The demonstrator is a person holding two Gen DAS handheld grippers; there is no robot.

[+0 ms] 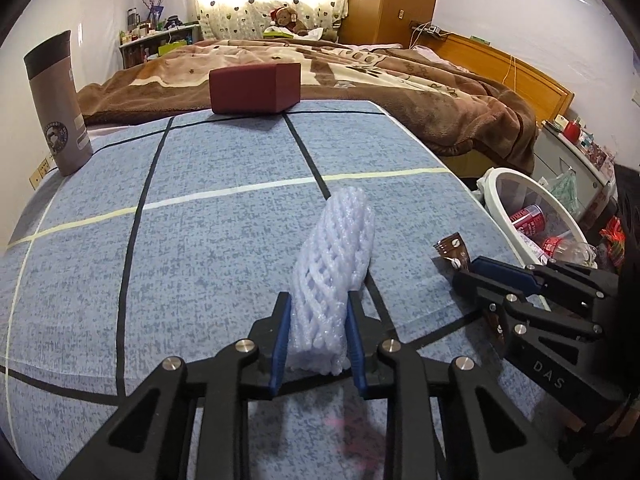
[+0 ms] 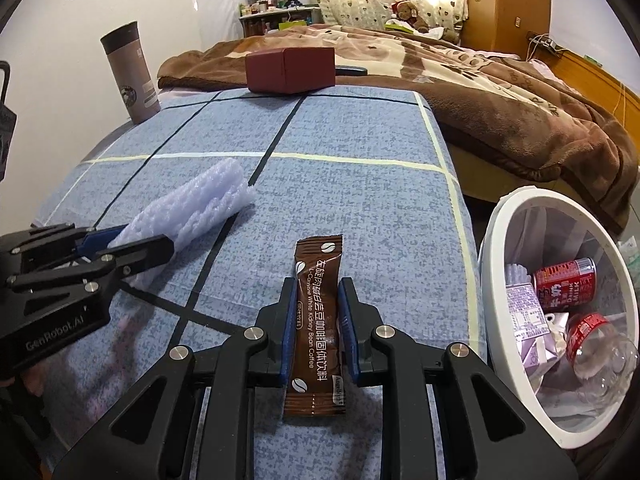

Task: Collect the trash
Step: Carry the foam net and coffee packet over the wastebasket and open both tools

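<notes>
Between the left gripper's (image 1: pixel 318 340) blue pads: white foam net (image 1: pixel 334 276), pinched at its near end, lying on the blue checked cloth (image 1: pixel 200 240). Right gripper (image 2: pixel 318 328): jaws narrowed onto a brown coffee sachet (image 2: pixel 318 320), pads against both long edges. Beside the cloth's right edge: white bin (image 2: pixel 520 208) holding a red can (image 2: pixel 564 280) and wrappers. Far end of cloth: maroon box (image 2: pixel 290 70); grey tumbler (image 2: pixel 130 74) at left.
</notes>
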